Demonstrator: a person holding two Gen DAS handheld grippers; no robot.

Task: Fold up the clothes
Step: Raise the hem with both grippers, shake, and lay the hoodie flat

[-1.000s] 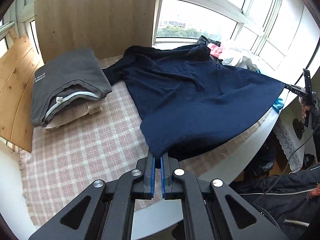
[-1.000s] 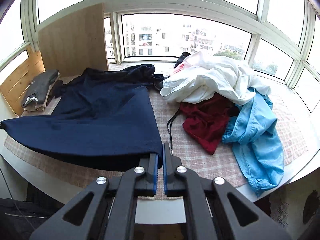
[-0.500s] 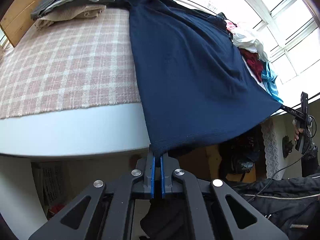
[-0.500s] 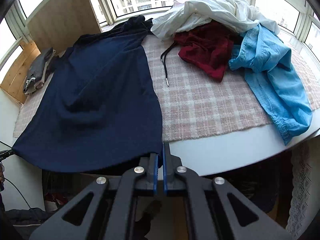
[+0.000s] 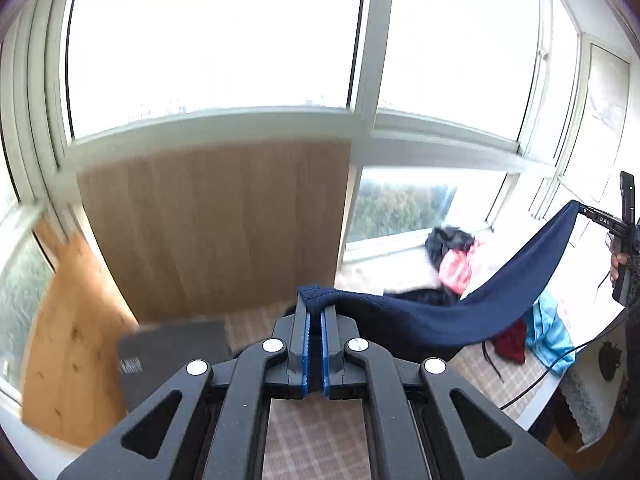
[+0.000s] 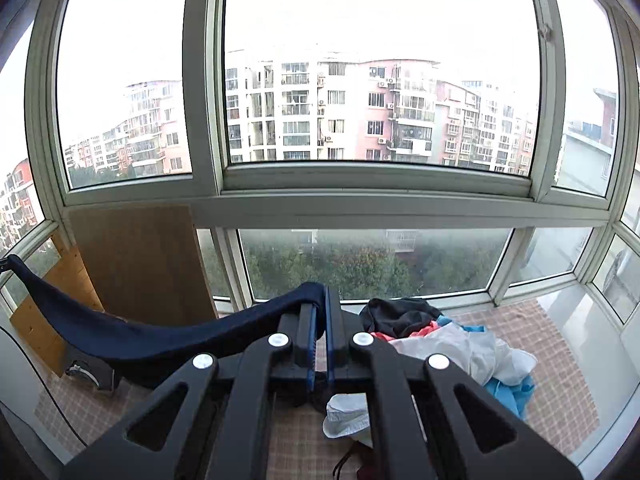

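Windows now fill both views: the navy garment (image 5: 460, 320), spread over the checked table (image 6: 560, 380) a second ago, has been swung up and sags between the left tongs (image 5: 315, 308) and right tongs (image 6: 320, 300), each clamped on a hem corner, likely to shake it flat before folding.

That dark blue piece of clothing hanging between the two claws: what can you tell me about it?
The navy garment looks like soft knit fabric with a stitched hem. It hangs in the air as a sagging band, one corner pinched in the left claw and another in the right claw, both shut on it. Its middle droops toward the checked cloth covering the window platform. Its lower part is hidden, so whether it touches anything else is unclear.
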